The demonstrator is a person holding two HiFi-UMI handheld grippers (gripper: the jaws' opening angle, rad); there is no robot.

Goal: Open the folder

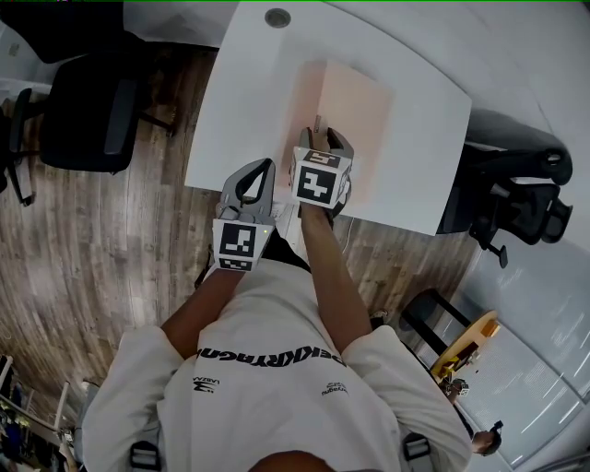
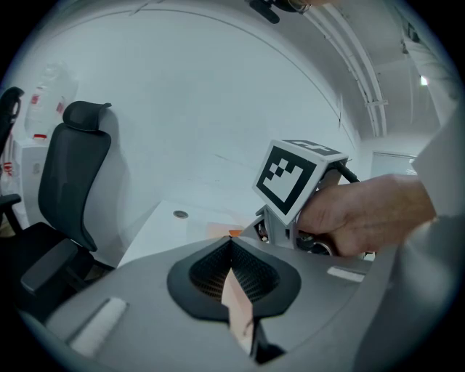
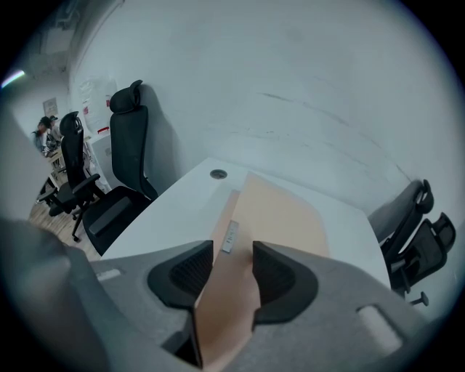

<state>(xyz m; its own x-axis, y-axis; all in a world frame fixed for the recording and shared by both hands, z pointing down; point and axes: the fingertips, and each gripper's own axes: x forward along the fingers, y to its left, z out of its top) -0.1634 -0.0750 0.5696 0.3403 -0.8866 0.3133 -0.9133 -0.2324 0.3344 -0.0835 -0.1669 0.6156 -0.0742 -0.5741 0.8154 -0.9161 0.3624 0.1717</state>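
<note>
At the near edge of the white table [image 1: 240,101], both forearms reach forward side by side. Held nearly level, the left gripper [image 1: 261,171] is clamped on a thin edge of the peach folder [image 1: 346,120]. Tilted steeply down, the right gripper [image 1: 328,138] has its jaws apart astride the cover.

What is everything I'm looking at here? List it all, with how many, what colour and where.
folder: one, pale peach, lying on the table
tag: one, whitish, on the folder
table: one, white, centre
cable hole: one, grey, at the table's far edge
office chairs: at least four, black, on both sides of the table
floor: brown wood pattern, around the table
small table: one, yellow, lower right of the head view
shirt: one, white, on the person
left gripper: one, grey, fingers shut on a folder sheet
right gripper: one, grey, fingers apart with the folder's cover between them
</note>
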